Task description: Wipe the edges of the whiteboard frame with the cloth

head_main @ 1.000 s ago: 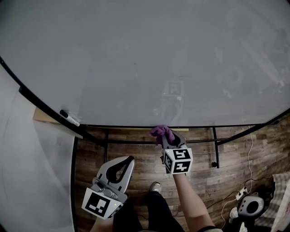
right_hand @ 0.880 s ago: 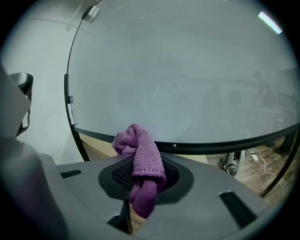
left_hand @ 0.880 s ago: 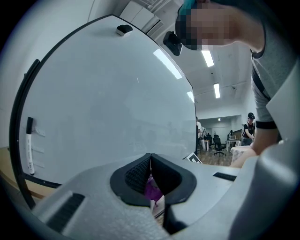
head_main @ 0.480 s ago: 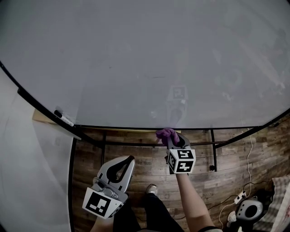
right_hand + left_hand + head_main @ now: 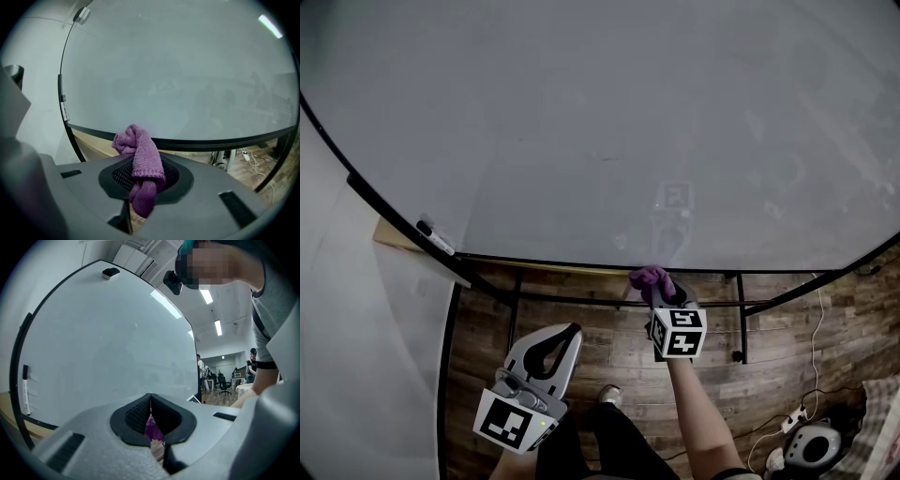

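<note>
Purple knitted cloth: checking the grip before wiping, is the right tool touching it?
Touching. The right gripper view shows the right tool shut on the purple knitted cloth, pinched between its jaws.

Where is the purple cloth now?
The purple cloth sits clamped in the right gripper, at the whiteboard's bottom frame edge, right of centre in the head view.

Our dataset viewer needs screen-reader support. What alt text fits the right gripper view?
The right gripper is shut on a purple cloth, close to the black bottom edge of the whiteboard frame. The whiteboard fills most of the view.
</note>
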### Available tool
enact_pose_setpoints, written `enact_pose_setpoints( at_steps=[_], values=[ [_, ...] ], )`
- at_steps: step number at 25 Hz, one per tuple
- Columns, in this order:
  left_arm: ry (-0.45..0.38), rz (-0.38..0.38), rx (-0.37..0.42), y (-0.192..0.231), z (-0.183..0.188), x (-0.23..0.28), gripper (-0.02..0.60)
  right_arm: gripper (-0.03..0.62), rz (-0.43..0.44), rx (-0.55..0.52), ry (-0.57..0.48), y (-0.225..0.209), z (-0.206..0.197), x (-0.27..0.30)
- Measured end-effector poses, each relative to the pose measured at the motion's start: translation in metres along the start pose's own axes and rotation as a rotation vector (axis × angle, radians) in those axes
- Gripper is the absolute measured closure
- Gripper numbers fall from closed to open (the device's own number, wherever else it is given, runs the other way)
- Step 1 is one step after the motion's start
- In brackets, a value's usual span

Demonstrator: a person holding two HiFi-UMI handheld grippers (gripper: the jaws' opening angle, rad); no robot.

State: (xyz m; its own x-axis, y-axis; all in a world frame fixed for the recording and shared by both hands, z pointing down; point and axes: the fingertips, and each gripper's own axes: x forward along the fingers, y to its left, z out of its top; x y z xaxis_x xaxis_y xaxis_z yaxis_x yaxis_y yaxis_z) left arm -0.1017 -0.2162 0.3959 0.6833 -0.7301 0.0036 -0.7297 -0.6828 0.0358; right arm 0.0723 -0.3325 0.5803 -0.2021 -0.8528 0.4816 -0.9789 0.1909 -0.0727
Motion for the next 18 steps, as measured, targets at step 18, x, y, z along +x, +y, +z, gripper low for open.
enact_pose_setpoints(
  at_steps=[18],
  values=[
    [-0.002, -0.117, -0.023, 0.008, 0.011, 0.025, 0.565, 0.525, -0.048, 0.045, 0.025, 0.001, 0.000, -0.002]
  ],
)
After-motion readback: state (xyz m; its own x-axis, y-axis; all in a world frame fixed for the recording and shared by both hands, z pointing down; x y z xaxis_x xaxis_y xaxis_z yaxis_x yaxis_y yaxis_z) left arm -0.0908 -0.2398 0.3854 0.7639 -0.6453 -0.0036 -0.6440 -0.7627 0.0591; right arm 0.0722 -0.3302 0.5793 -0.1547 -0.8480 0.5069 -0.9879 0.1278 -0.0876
